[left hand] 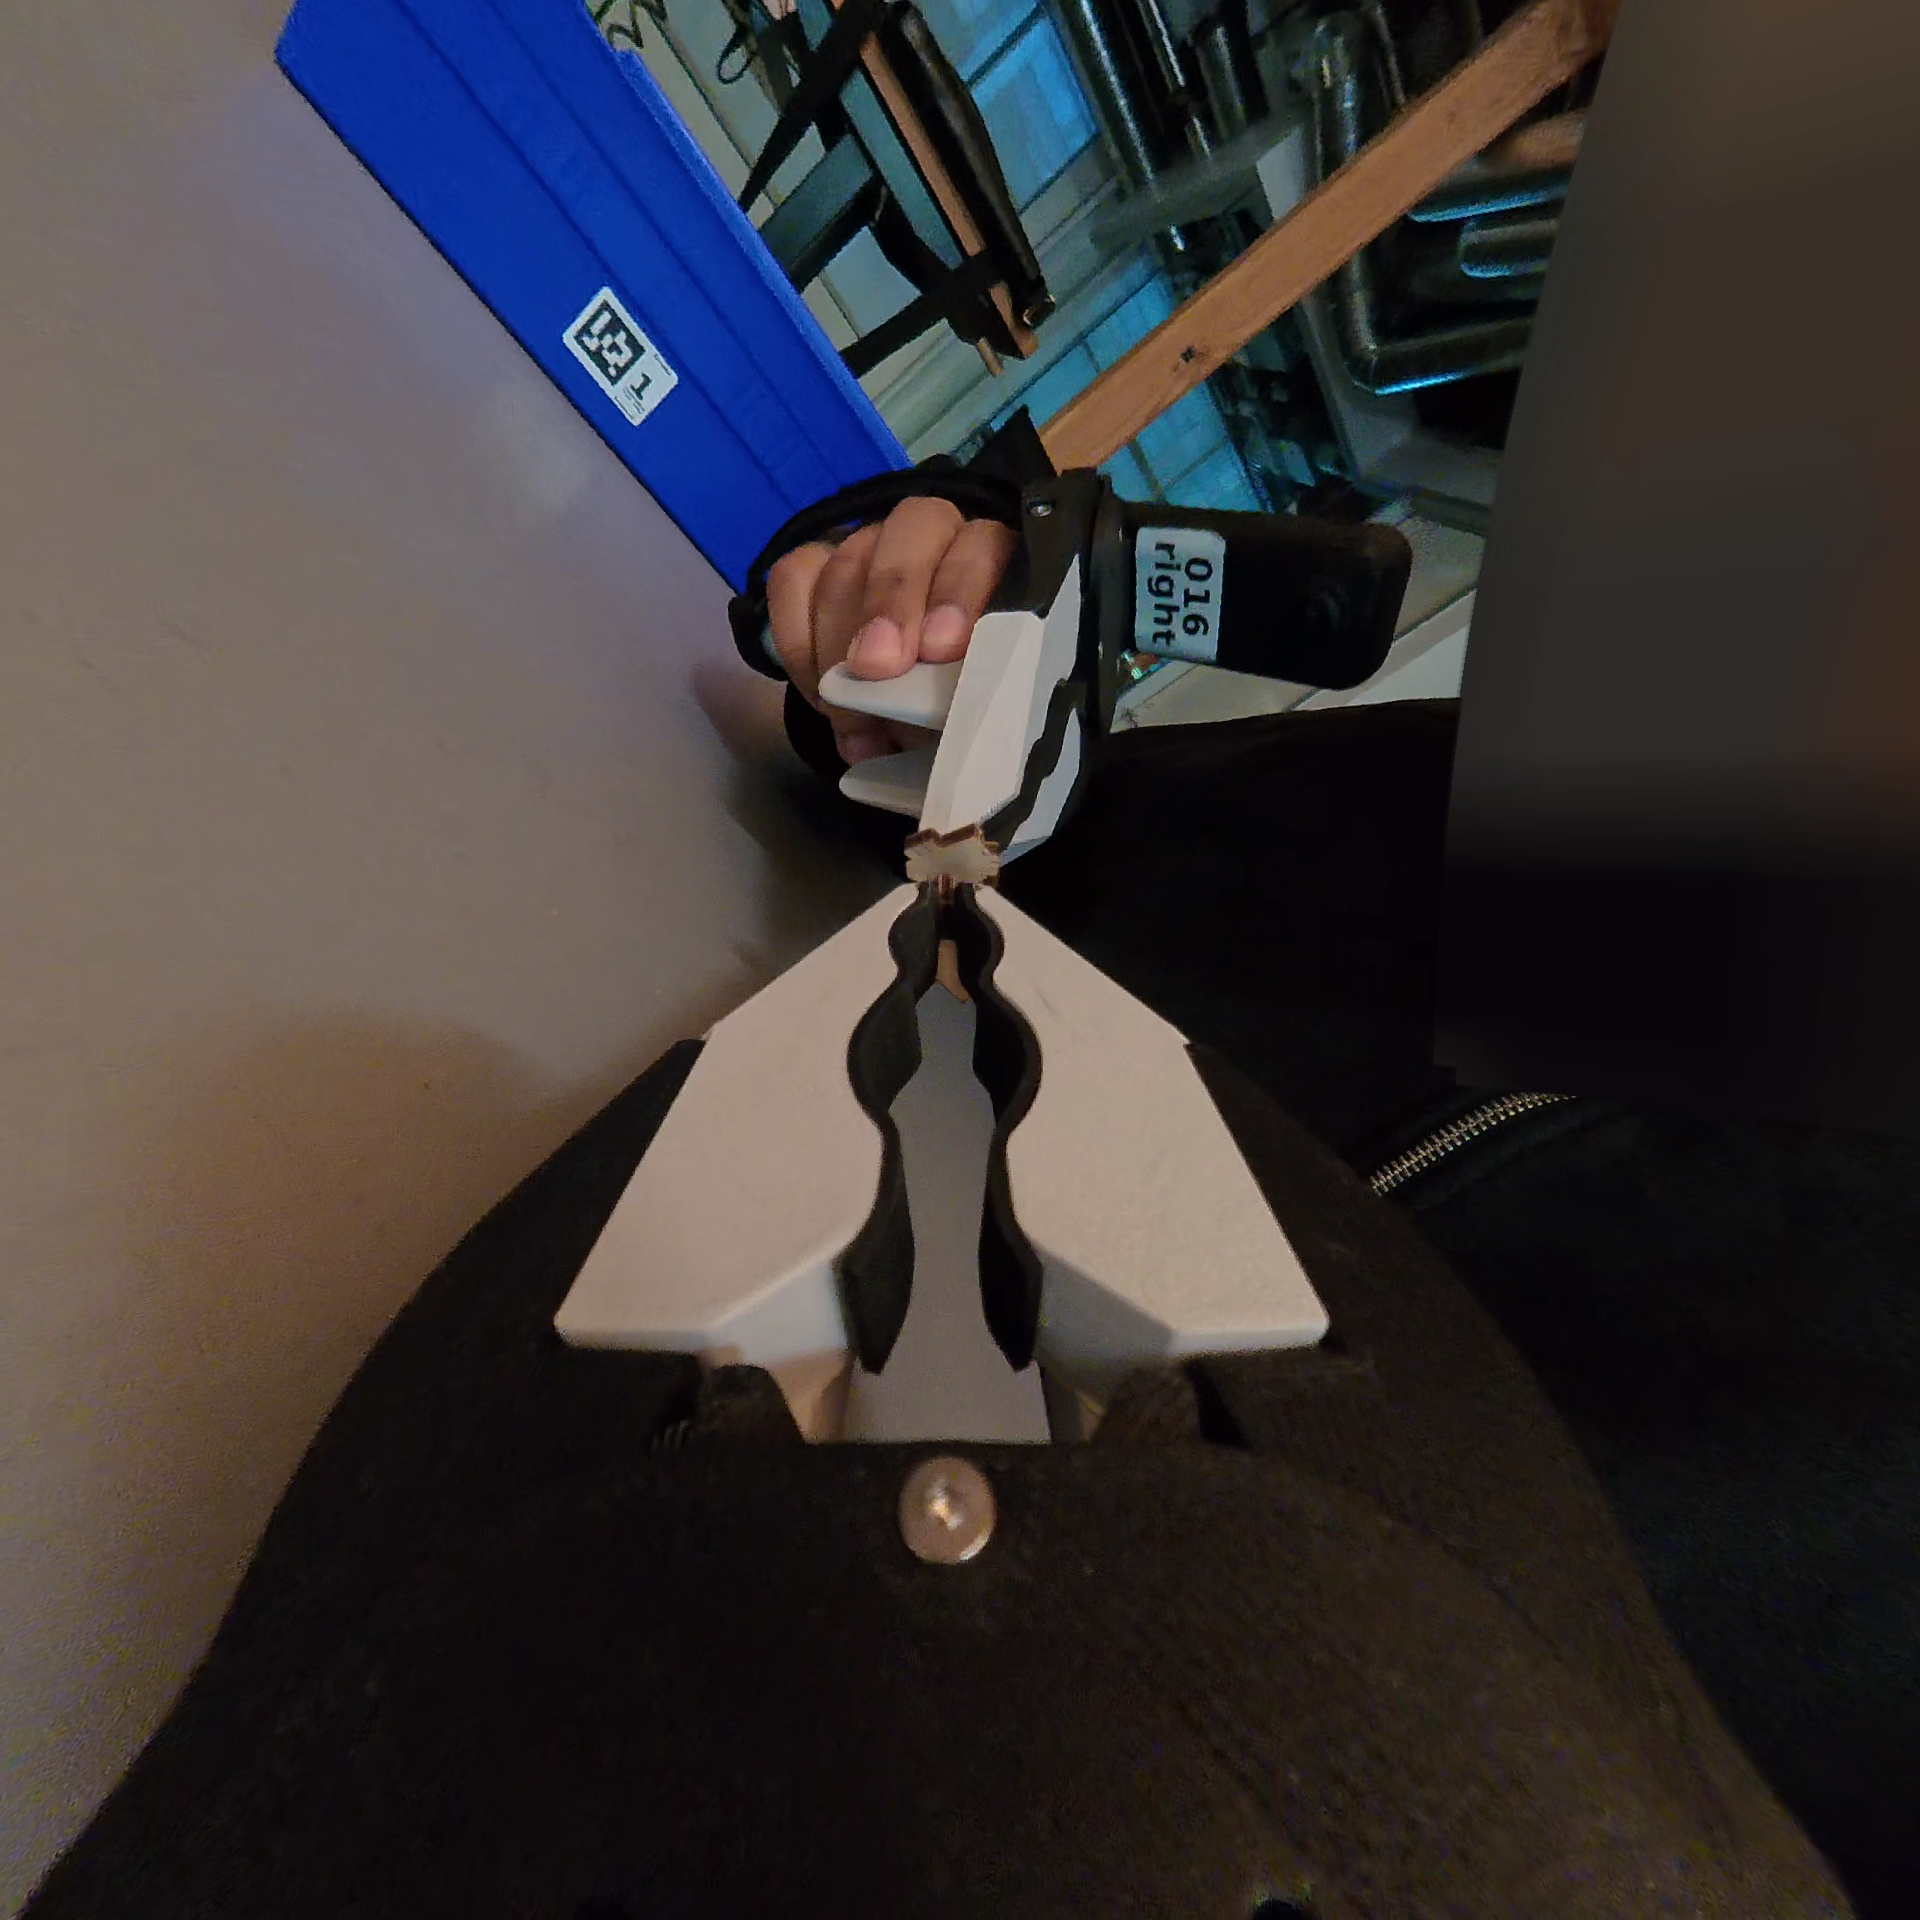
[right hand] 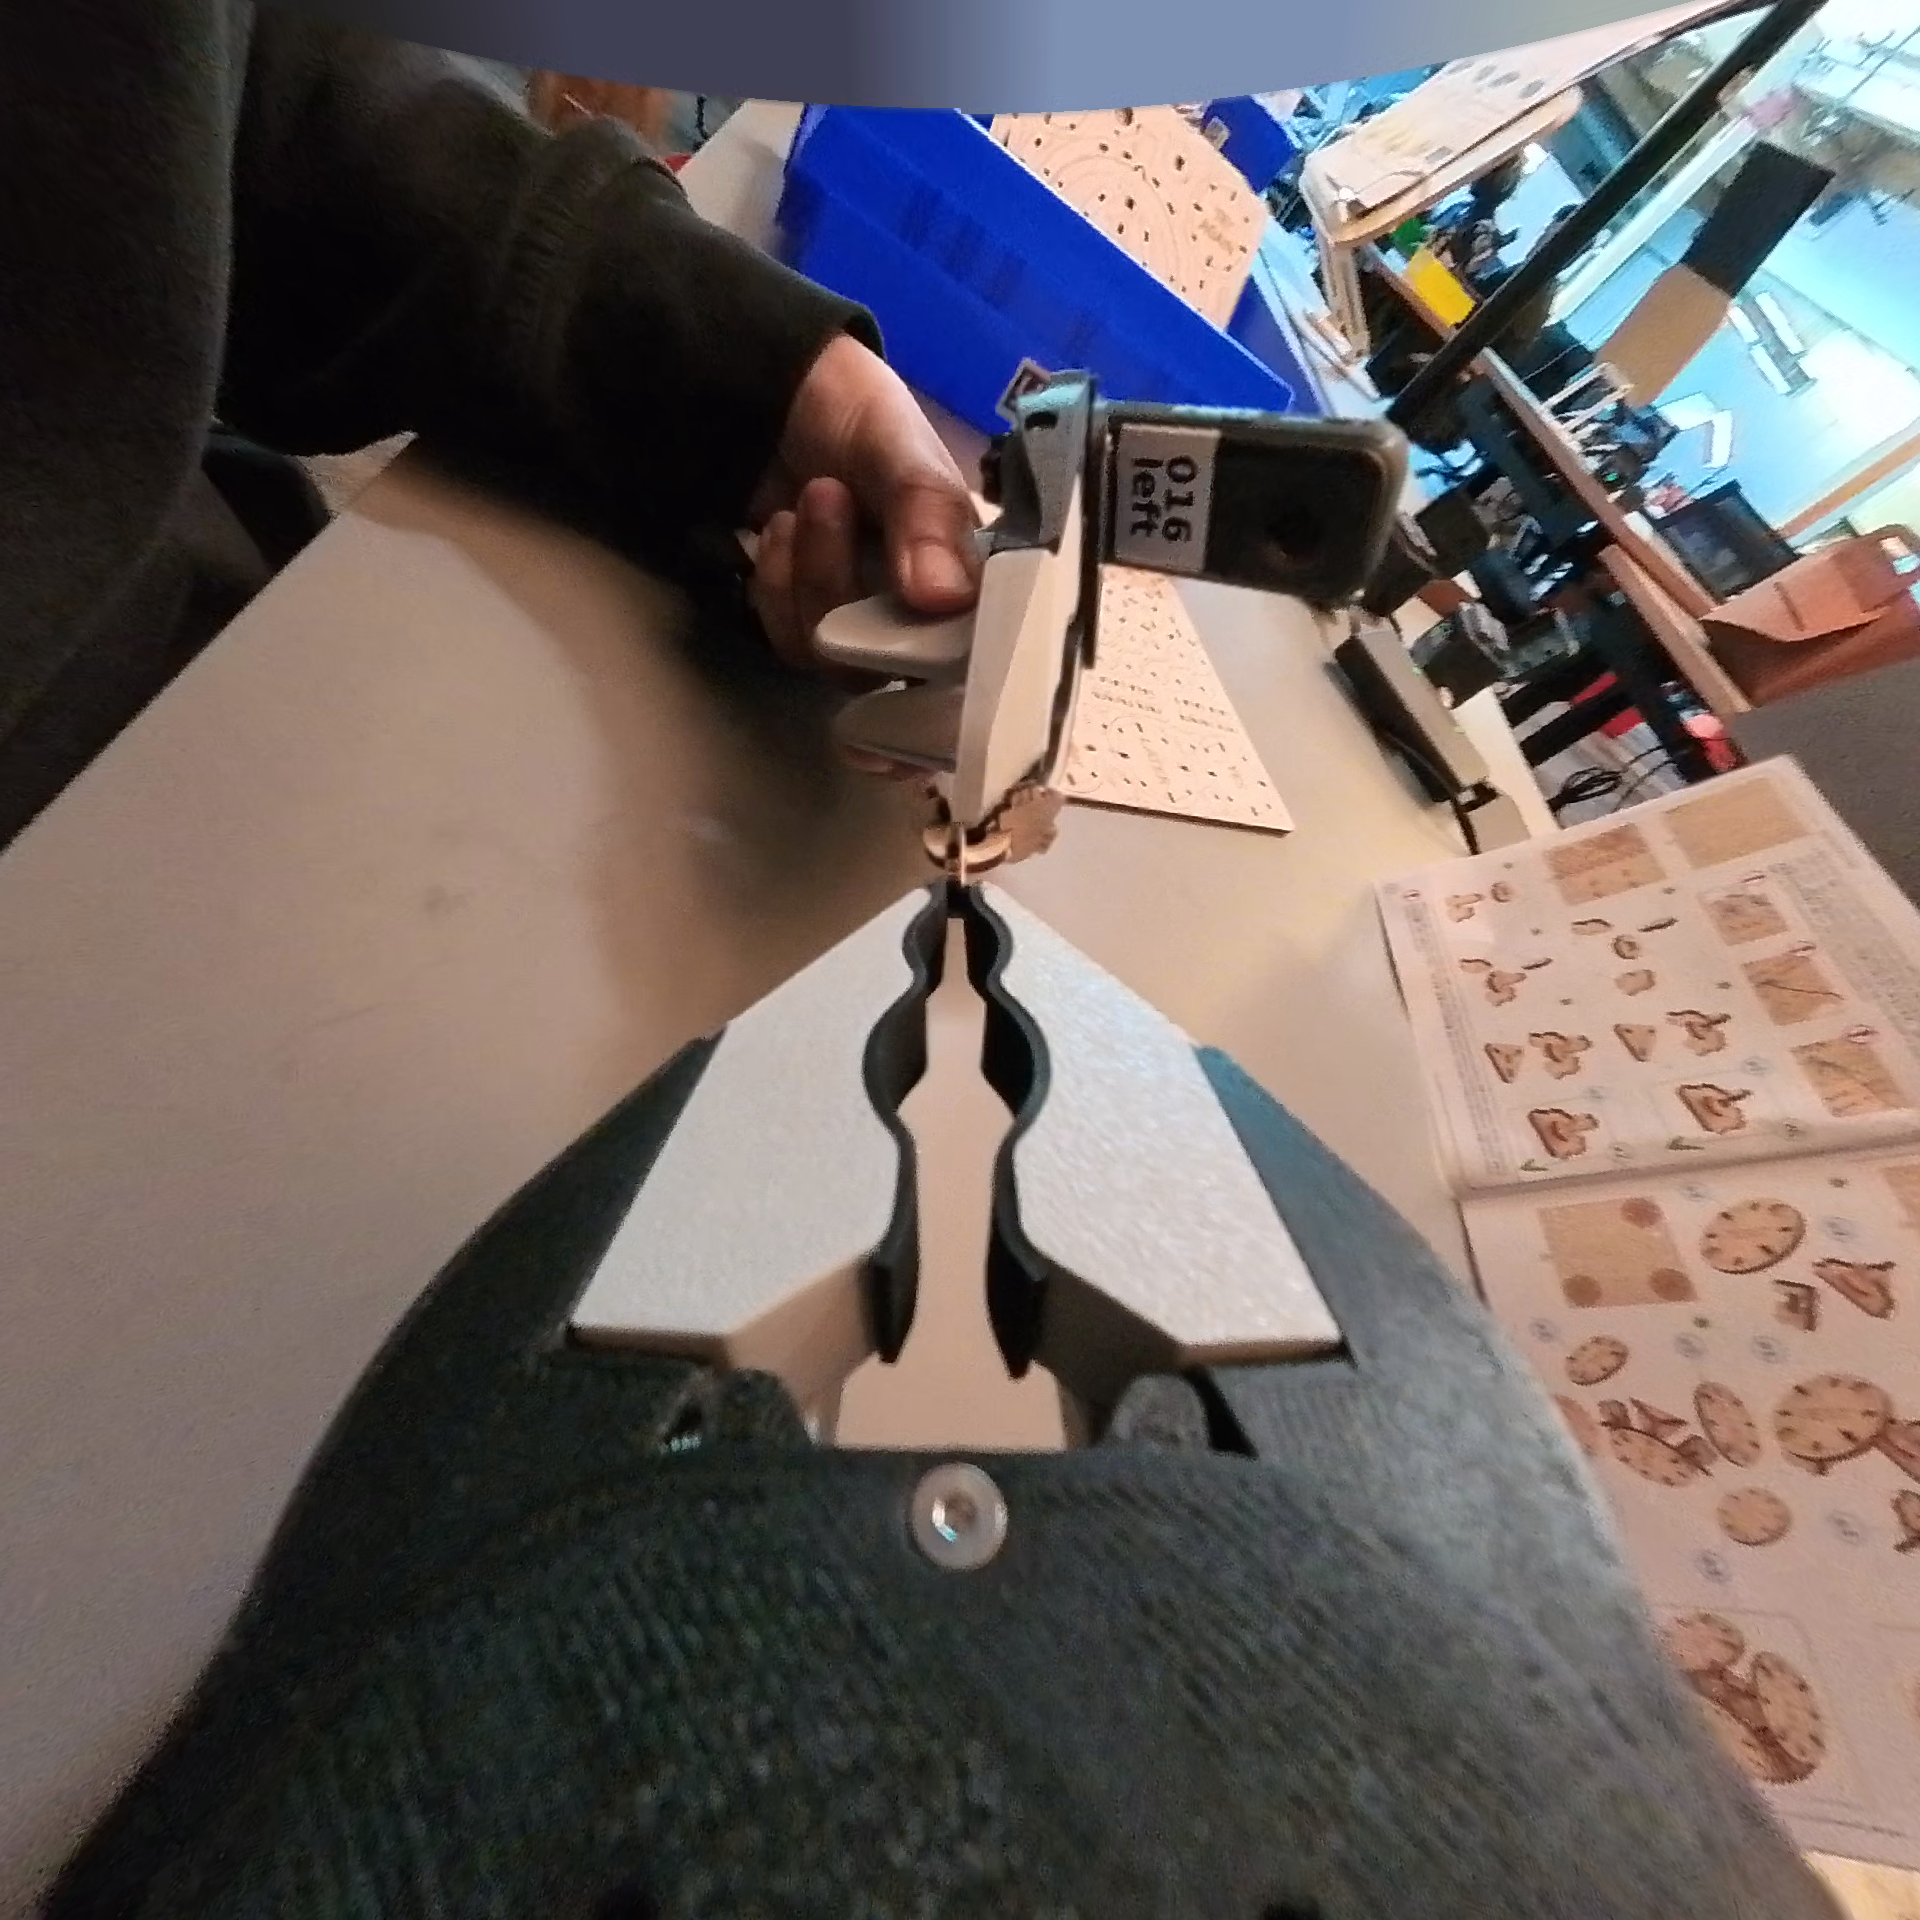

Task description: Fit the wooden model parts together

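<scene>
Both your tongs are pinched on small plywood pieces meeting mid-frame above the worktop (right hand: 312, 935): left tongs (left hand: 943, 902) grip a thin tab (left hand: 951, 961), right tongs (right hand: 961, 902) the toothed piece (left hand: 951, 854). Light, stiff and snappable; hold the flat faces.

A blue bin (right hand: 997, 260), an open instruction booklet (right hand: 1704, 1195) and a punched wooden sheet (right hand: 1164, 717) lie on the table (right hand: 312, 935).

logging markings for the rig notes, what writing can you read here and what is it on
I don't copy writing; what bears it:
white sticker on blue bin: code square, short print
white label on right hand-held gripper
white label on left hand-held gripper
instruction sheets: fine print, too small
</scene>
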The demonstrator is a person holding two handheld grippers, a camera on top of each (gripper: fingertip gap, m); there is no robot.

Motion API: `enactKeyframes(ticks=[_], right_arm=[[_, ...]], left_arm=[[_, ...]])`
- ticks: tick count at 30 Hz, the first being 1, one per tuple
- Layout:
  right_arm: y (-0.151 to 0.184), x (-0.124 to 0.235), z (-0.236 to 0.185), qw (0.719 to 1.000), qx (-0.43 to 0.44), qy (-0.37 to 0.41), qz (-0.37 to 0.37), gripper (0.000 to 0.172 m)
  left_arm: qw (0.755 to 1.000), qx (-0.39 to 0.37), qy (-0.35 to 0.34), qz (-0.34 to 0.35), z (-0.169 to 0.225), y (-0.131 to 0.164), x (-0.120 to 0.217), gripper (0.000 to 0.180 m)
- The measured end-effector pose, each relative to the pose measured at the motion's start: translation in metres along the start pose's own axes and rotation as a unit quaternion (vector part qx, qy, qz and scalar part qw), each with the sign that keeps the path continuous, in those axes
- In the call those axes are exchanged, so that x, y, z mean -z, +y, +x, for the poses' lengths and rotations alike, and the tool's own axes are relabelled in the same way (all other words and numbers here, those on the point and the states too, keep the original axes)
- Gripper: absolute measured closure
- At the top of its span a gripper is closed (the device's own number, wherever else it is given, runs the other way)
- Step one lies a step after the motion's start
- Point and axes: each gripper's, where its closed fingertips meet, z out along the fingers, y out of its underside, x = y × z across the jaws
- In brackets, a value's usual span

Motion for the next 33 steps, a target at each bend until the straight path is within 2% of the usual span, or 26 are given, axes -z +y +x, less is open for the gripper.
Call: enactKeyframes(ticks=[1, 2, 3, 5, 7, 10, 12, 13, 15, 18, 23, 33], right_arm=[[0.001, 0.0, 0.002, 1.0, 0.01, 0.013, -0.002, 0.169], [0.004, 0.0, 0.005, 1.0, 0.016, 0.023, -0.005, 0.154], [0.008, 0.001, 0.005, 1.0, 0.007, 0.018, -0.007, 0.148], [0.01, 0.005, 0.008, 0.998, -0.061, -0.007, 0.01, 0.133], [0.003, 0.011, 0.017, 0.986, -0.15, -0.022, 0.064, 0.123], [-0.004, 0.02, 0.034, 0.937, -0.309, -0.058, 0.15, 0.121], [-0.002, 0.02, 0.035, 0.897, -0.393, -0.104, 0.172, 0.116], [-0.001, 0.018, 0.032, 0.886, -0.413, -0.121, 0.173, 0.116], [0.001, 0.014, 0.026, 0.886, -0.415, -0.134, 0.159, 0.116], [-0.005, 0.011, 0.017, 0.903, -0.378, -0.137, 0.15, 0.119], [-0.012, 0.01, 0.01, 0.916, -0.346, -0.137, 0.147, 0.131], [-0.013, 0.007, 0.005, 0.924, -0.329, -0.139, 0.134, 0.142]], left_arm=[[1.0, -0.006, -0.002, 0.001, 0.0, -0.001, 0.0, 0.18], [1.0, -0.011, -0.004, 0.002, 0.0, -0.001, 0.0, 0.18], [1.0, -0.016, -0.012, 0.007, -0.001, -0.003, 0.001, 0.18], [0.999, -0.035, -0.014, 0.016, 0.001, -0.007, 0.003, 0.18], [0.996, -0.085, -0.036, 0.021, 0.002, -0.011, 0.005, 0.18], [0.976, -0.195, -0.095, 0.011, 0.001, -0.012, 0.004, 0.18], [0.96, -0.251, -0.12, 0.01, 0.002, -0.013, 0.002, 0.18], [0.954, -0.273, -0.128, 0.012, 0.003, -0.014, 0.002, 0.18], [0.94, -0.314, -0.137, 0.014, 0.007, -0.015, 0.001, 0.18], [0.927, -0.346, -0.145, 0.005, 0.007, -0.011, 0.0, 0.18], [0.922, -0.36, -0.143, -0.003, 0.008, -0.007, -0.004, 0.18], [0.924, -0.36, -0.128, -0.004, 0.013, -0.005, -0.006, 0.18]])
